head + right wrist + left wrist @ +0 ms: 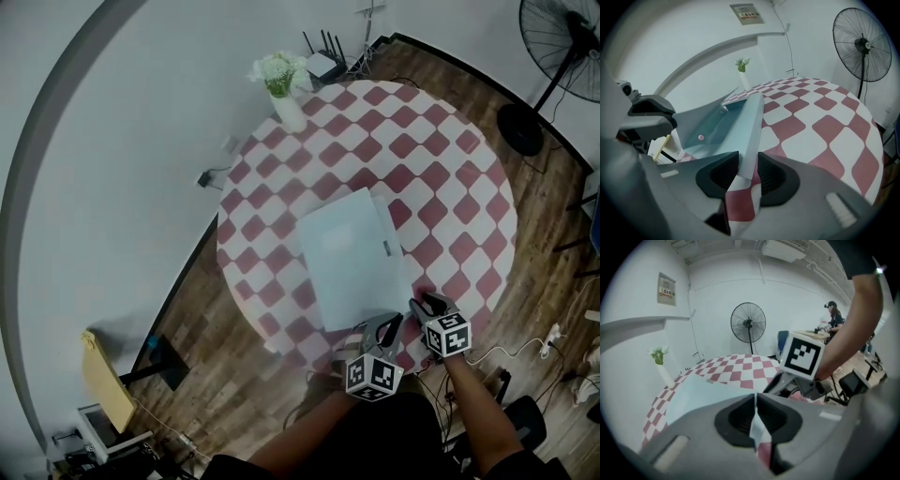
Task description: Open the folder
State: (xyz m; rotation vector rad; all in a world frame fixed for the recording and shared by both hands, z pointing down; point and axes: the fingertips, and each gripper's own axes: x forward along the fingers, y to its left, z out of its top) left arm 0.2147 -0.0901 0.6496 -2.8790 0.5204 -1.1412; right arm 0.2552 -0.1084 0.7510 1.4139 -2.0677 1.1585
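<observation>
Head view: pale folder (352, 258) lies mid-counter (450, 169), its near edge at both tongs
Left gripper view: left tongs (755, 405) almost closed, pinching the thin cover sheet (758, 430), probably to peel it up
Right gripper view: right tongs (747, 171) stand wide, straddling the folder's lower edge unclamped, likely to steady it as the cover lifts

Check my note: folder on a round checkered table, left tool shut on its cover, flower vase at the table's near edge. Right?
Wrong on one point: the head view shows the flower vase at the far edge of the table, not the near one. The folder and left tool are as noted.
</observation>
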